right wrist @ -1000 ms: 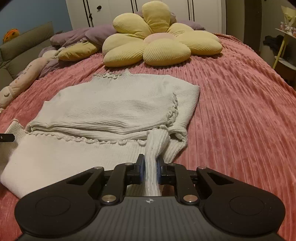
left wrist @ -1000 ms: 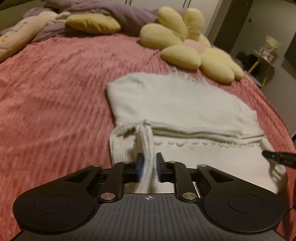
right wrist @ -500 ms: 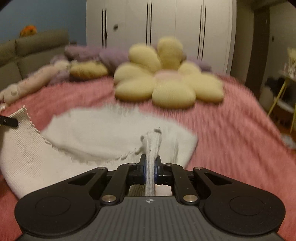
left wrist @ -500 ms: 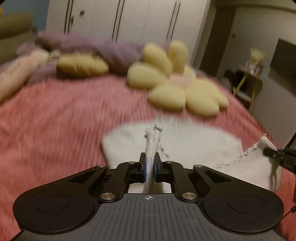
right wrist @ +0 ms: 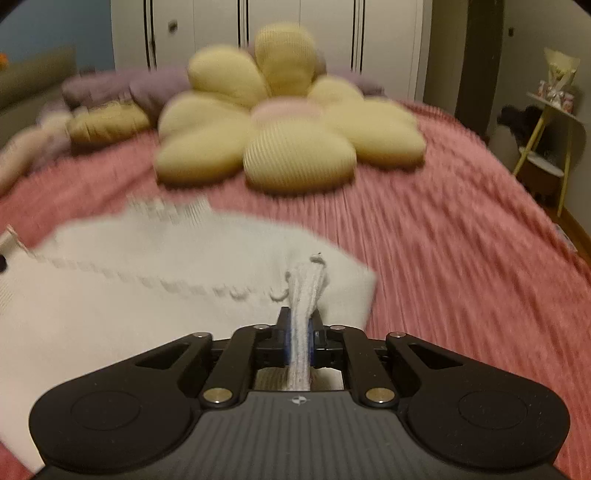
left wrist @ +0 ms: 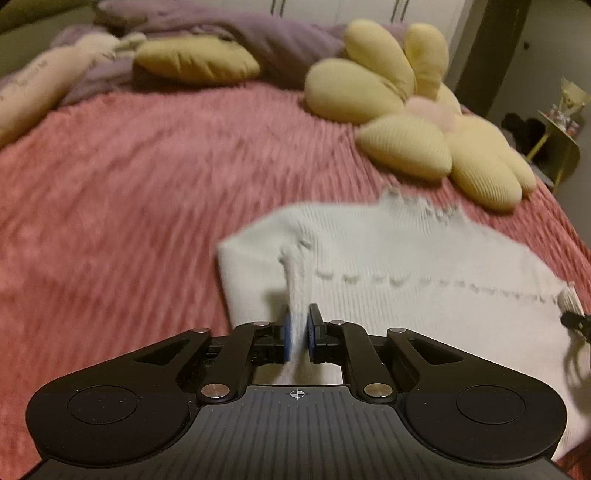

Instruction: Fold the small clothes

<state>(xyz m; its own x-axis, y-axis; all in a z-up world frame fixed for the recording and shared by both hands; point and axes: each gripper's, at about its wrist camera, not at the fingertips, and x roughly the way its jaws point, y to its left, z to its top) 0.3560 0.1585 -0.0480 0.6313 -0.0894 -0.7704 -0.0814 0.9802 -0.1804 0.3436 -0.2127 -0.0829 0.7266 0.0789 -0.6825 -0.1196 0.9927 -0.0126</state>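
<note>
A small white knit sweater (left wrist: 406, 258) lies on the pink bedspread (left wrist: 129, 184). It also shows in the right wrist view (right wrist: 147, 280). My left gripper (left wrist: 297, 334) is shut on the sweater's hem at its left corner. My right gripper (right wrist: 300, 334) is shut on the hem at its right corner. The lower part is folded up over the body, its scalloped edge (left wrist: 424, 282) lying across the chest below the collar (left wrist: 421, 206). The right gripper's tip (left wrist: 574, 319) shows at the left wrist view's right edge. Both views are motion-blurred.
A yellow flower-shaped cushion (right wrist: 284, 122) lies just beyond the sweater's collar. A yellow pillow (left wrist: 195, 62), purple bedding (left wrist: 258, 33) and a long pale plush (left wrist: 33, 88) lie at the bed's head. A small side table (right wrist: 550, 122) stands to the right of the bed.
Both grippers lifted the sweater's hem off the bed, carried it forward toward the collar, and have come down low again with the lower part folded over the body.
</note>
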